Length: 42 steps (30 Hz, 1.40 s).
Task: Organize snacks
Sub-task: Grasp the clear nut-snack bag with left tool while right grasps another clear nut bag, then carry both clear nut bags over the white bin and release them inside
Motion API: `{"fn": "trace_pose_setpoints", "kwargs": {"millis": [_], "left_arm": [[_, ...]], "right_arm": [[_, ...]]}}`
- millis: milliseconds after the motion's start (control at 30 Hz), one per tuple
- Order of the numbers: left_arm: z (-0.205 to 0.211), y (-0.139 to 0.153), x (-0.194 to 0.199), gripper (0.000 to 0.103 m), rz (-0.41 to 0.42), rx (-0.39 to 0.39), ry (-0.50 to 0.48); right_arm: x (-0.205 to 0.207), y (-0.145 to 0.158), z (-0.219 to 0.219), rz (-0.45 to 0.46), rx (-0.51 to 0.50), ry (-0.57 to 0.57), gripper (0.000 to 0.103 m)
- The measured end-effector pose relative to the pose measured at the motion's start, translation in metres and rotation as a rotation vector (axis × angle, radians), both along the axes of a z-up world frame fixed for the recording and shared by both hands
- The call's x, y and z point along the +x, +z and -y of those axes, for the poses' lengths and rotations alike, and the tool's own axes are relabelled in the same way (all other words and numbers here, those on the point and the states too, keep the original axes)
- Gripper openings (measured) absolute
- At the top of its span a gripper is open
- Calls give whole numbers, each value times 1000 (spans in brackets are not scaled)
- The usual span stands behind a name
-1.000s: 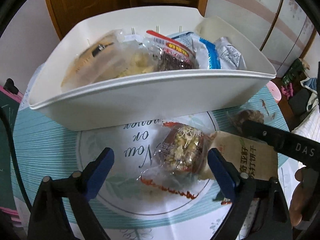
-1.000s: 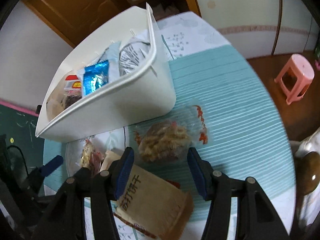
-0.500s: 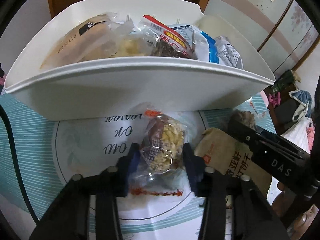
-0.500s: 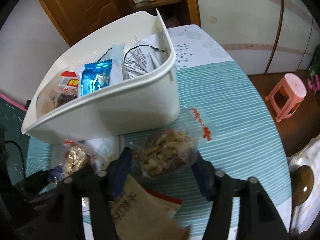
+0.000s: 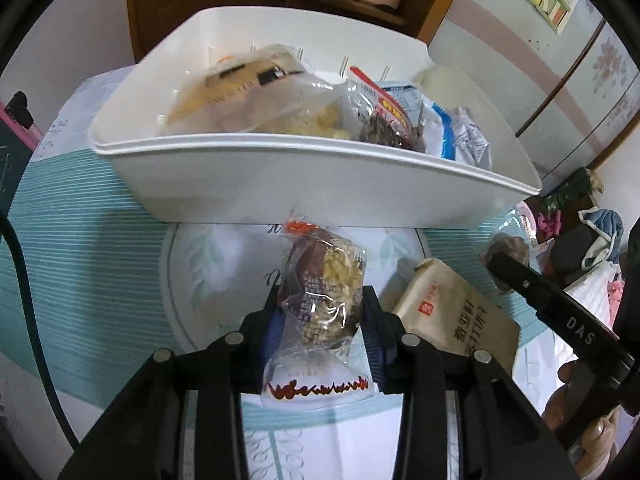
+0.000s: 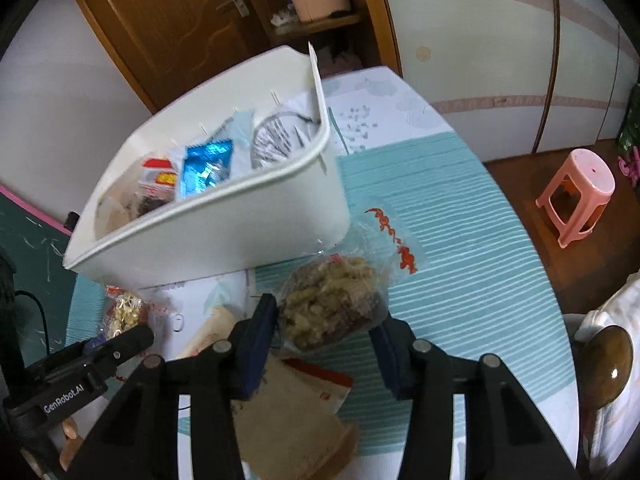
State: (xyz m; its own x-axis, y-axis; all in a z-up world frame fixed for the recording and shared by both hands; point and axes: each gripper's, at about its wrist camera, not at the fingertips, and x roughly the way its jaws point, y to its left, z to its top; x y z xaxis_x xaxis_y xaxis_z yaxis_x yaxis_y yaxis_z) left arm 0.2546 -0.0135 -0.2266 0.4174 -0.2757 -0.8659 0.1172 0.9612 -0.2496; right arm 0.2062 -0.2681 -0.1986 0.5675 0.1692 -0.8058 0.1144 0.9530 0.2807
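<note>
Striped tablecloth [image 6: 460, 240] | left claw [image 5: 320, 320] "GenRobot.AI" clamps nut snack [image 5: 328, 288] | right claw [image 6: 328, 328] "DAS" closing round cluster snack [image 6: 332, 308]

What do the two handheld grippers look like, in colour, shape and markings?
Both grippers, left and right, have black angular linkage arms with silver rivets and dark blue ribbed pads. One body reads "DAS", the other "GenRobot.AI". A black cable runs beside the left one.

Bin [image 5: 328, 184]: smooth white plastic, slight sheen. Snack wrapper [image 5: 324, 304]: clear glossy film. Brown pack [image 5: 456, 312]: matt, prob. paper. Tablecloth [image 6: 460, 248]: ribbed, maybe vinyl.
</note>
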Motion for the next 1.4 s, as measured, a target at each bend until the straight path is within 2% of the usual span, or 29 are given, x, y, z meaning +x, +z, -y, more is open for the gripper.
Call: {"fn": "trace_pose_setpoints", "kwargs": {"millis": [300, 667, 833, 1067, 1400], "left_arm": [[-11, 27, -23, 35, 11, 11, -3], [-28, 78, -36, 35, 92, 38, 13], [-33, 100, -33, 35, 144, 73, 5], [-32, 146, -22, 35, 227, 137, -17], [-30, 222, 16, 36, 352, 236, -39]], "right_arm": [[-19, 39, -16, 91, -30, 16, 46], [-33, 88, -37, 167, -42, 67, 46], [-32, 111, -47, 206, -58, 99, 46], [-23, 143, -62, 252, -97, 138, 47], [9, 213, -80, 366, -201, 181, 47]]}}
